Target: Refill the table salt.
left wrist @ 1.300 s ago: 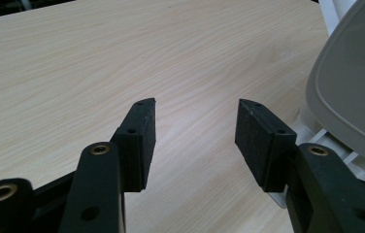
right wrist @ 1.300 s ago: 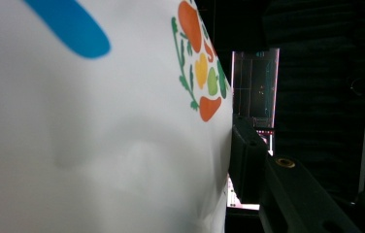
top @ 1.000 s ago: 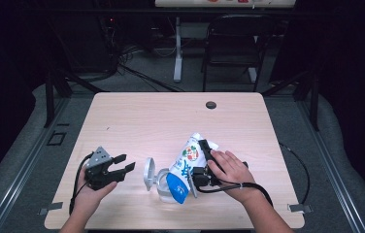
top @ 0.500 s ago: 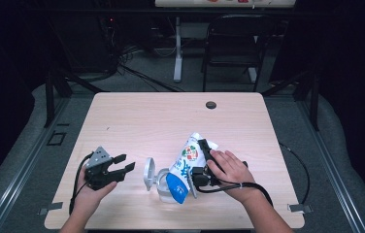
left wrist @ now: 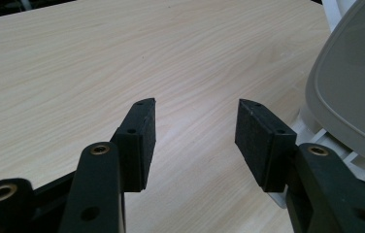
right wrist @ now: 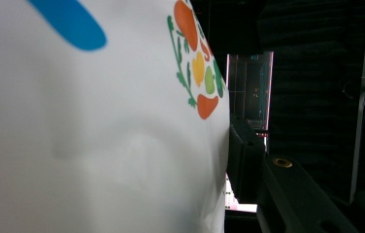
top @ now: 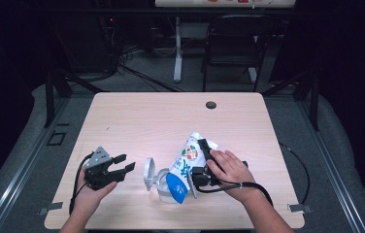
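Dark room, pale wood desk [top: 137,121]. Right hand-held gripper [top: 199,167] clamps soft white pouch [top: 183,167]; squeeze may buckle it, toppling open-lidded container [top: 158,182]. Left hand-held gripper [top: 122,167] wide, empty.

Dark lab: cables [top: 122,63], folding chair [top: 234,48]

the left gripper [left wrist: 195,126] has its two black jaws standing apart with only bare table [left wrist: 74,58] between and beyond them. a grey lid [left wrist: 355,92] stands just beside the right-hand jaw, on its outer side, with a white rim [left wrist: 316,141] below it behind that jaw.
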Action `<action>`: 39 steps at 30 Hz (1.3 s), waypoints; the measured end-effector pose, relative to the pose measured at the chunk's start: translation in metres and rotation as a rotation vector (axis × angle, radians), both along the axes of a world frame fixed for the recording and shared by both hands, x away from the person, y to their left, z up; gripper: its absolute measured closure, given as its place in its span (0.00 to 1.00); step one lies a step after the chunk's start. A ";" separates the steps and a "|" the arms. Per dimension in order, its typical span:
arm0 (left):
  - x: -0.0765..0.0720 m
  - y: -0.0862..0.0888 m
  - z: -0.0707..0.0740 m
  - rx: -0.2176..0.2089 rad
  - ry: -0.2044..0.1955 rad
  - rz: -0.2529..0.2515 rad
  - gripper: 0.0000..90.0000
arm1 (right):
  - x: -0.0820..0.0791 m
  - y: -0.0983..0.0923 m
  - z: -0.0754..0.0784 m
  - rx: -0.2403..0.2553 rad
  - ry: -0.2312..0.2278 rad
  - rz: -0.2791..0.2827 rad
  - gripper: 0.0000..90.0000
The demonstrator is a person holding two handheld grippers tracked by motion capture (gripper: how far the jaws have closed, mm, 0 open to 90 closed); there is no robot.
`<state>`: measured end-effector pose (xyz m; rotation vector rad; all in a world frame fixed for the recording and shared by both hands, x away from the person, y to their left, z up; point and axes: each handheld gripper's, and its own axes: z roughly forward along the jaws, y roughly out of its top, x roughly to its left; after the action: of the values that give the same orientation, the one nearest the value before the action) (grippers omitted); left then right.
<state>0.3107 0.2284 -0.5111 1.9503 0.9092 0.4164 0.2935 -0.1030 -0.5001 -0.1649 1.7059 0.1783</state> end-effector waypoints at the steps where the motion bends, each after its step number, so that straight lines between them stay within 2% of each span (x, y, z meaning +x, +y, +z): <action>1: 0.000 0.000 0.000 0.000 0.000 0.000 0.56 | 0.001 0.000 -0.001 0.011 0.000 0.007 0.77; 8: 0.000 0.000 0.000 0.000 0.001 0.000 0.56 | 0.000 0.000 0.001 0.003 -0.001 -0.003 0.78; 16: 0.000 0.000 0.000 0.002 0.001 0.002 0.56 | 0.000 -0.001 0.000 0.011 -0.006 0.011 0.78; 26: 0.000 0.000 0.000 -0.004 -0.003 0.003 0.56 | -0.002 0.000 0.001 -0.006 -0.010 0.002 0.78; 39: 0.000 0.000 0.000 -0.001 -0.002 0.004 0.56 | -0.001 0.000 0.002 -0.005 -0.024 0.025 0.78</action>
<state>0.3106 0.2285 -0.5111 1.9476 0.9120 0.4200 0.2920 -0.1031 -0.4986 -0.1915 1.6813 0.1893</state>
